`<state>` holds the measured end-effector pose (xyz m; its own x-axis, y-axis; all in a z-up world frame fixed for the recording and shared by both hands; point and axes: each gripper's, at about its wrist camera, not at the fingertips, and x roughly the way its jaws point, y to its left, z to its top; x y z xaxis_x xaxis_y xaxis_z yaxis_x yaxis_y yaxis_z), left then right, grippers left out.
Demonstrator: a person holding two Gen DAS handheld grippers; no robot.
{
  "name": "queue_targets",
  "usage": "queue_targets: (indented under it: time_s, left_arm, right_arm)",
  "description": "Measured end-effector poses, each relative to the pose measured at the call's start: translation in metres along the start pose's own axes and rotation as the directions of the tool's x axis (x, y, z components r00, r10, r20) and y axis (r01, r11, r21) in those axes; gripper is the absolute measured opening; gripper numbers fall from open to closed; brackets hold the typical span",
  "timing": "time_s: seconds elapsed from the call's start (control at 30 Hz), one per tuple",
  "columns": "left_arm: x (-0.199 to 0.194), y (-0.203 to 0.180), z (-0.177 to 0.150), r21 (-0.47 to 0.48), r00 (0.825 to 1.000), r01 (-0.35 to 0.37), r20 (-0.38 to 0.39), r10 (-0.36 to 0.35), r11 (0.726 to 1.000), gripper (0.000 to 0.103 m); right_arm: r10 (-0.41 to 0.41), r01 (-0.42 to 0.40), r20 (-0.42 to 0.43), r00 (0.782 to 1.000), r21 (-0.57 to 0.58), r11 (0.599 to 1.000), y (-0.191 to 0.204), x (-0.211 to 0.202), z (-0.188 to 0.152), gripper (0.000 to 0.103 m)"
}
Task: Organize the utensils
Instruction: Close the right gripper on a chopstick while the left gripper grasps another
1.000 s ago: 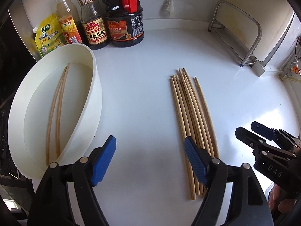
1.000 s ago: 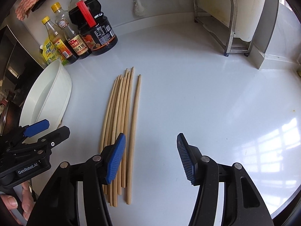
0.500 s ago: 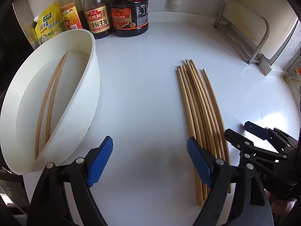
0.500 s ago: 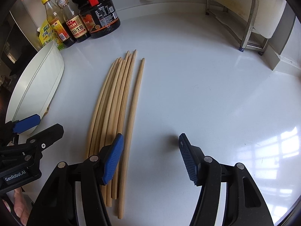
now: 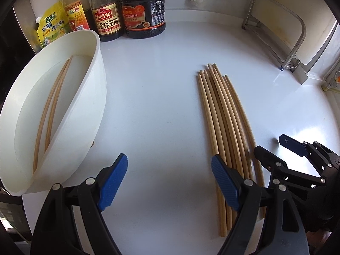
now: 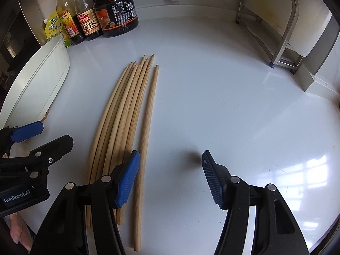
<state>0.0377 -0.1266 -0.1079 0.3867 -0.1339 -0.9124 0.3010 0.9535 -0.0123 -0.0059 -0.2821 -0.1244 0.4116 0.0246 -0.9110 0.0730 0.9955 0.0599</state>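
A glossy white countertop (image 6: pixel 212 97) carries the whole scene. At its left edge stands a large white oval plastic tub (image 5: pixel 93 97), tilted on its side wall, with two pale wooden chopsticks (image 5: pixel 51 114) lying inside. Mid-counter lies a loose bundle of long pale wooden chopsticks (image 6: pixel 125 114), with one stray chopstick (image 6: pixel 148 114) just beside its right flank. The right gripper (image 6: pixel 170 176), black with blue ribbed pads, hangs low with jaws moderately apart and empty; its left pad (image 6: pixel 127 178) sits over the gap between stray and bundle. The left gripper (image 5: pixel 169 180) stands wide and empty, its right pad (image 5: pixel 223 182) above the bundle's near ends. Likely hazards: closing on round sticks that lie flat may roll them sideways or pinch only one; a pad that lands on the bundle may scatter it; both tools crowd the same near ends and may collide; a grip near one end lets a long stick droop and catch the tub's rim. Dark sauce bottles (image 5: pixel 125 10) stand well clear at the back.
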Motion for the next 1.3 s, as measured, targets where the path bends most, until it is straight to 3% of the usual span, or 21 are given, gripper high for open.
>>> queue_targets:
  time_s: [0.3, 1.03, 1.17, 1.3]
  left_arm:
    - [0.008, -0.007, 0.002, -0.018, 0.999, 0.038, 0.008, -0.038, 0.999, 0.08]
    - [0.023, -0.018, -0.004, -0.001, 0.999, -0.033, -0.038, 0.033, 0.999, 0.081]
    - [0.02, -0.02, -0.007, 0.003, 0.999, -0.027, -0.035, 0.028, 1.0, 0.076]
    - [0.017, -0.022, -0.007, 0.005, 0.999, -0.016, -0.029, 0.016, 1.0, 0.061]
  right_arm:
    - [-0.013, 0.012, 0.009, 1.0, 0.044, 0.999, -0.024, -0.001, -0.005, 0.059]
    - [0.001, -0.001, 0.022, 1.0, 0.004, 1.0, -0.024, -0.006, -0.008, 0.059]
    - [-0.011, 0.011, 0.015, 1.0, -0.016, 1.0, -0.02, -0.004, -0.01, 0.059]
    - [-0.046, 0.048, 0.02, 0.999, -0.062, 0.997, -0.011, -0.001, -0.012, 0.058]
